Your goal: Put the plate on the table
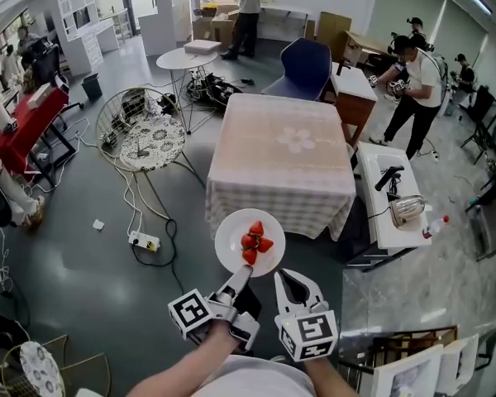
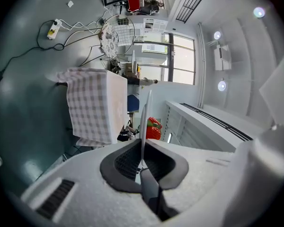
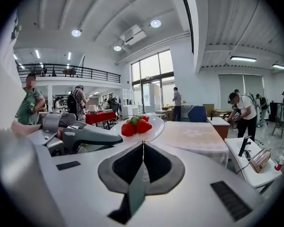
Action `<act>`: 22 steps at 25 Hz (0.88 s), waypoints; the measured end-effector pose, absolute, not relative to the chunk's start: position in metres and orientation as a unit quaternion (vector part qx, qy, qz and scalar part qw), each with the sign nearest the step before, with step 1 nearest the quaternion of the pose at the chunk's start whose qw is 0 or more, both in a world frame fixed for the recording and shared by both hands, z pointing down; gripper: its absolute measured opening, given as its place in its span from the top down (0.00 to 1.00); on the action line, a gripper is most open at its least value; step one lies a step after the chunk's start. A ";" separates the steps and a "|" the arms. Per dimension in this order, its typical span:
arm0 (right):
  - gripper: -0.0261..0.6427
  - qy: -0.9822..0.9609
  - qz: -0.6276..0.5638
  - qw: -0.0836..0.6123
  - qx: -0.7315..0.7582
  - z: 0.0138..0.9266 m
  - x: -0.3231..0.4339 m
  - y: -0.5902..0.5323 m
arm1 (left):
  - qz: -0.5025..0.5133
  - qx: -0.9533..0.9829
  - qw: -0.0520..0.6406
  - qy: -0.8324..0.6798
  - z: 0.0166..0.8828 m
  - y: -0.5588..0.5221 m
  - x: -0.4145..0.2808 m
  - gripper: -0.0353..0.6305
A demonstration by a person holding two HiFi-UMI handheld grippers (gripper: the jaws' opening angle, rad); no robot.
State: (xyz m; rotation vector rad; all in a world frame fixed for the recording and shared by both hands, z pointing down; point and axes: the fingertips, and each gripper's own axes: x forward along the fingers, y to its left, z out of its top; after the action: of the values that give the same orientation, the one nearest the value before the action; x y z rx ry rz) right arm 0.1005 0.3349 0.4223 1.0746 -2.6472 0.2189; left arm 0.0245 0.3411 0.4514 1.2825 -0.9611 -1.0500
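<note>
- Head view: my left claw is clamped on the near rim of the white plate, holding it in the air over the grey floor. It is short of the near edge of the table with the checked cloth. Strawberries sit on the plate. My right claw hangs just beside the plate's near right edge.
- Left gripper view: the plate shows edge-on, its rim pinched between my two jaws. The strawberries are on its far side and the table lies beyond.
- Right gripper view: my right jaws are pressed together with nothing between them. The plate floats just ahead, the left claw on its rim and the table behind it.
</note>
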 end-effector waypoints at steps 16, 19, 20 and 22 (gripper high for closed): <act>0.95 -0.912 0.090 0.137 0.375 0.435 0.075 0.290 | -0.451 0.535 0.581 -0.415 0.462 0.297 -0.008 0.92; 0.95 -0.912 0.093 0.137 0.375 0.438 0.075 0.273 | -0.448 0.534 0.581 -0.420 0.467 0.281 -0.007 0.92; 0.95 -0.912 0.095 0.136 0.374 0.439 0.076 0.266 | -0.448 0.534 0.581 -0.422 0.467 0.275 -0.006 0.92; 0.95 -0.914 0.100 0.134 0.370 0.442 0.078 0.249 | -0.448 0.532 0.579 -0.425 0.468 0.259 -0.003 0.92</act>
State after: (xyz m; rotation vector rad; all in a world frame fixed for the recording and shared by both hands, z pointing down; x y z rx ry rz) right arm 0.0782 0.2493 0.4419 1.0714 -2.6492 0.2887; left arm -0.0029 0.2593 0.4685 1.2444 -0.9928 -1.0479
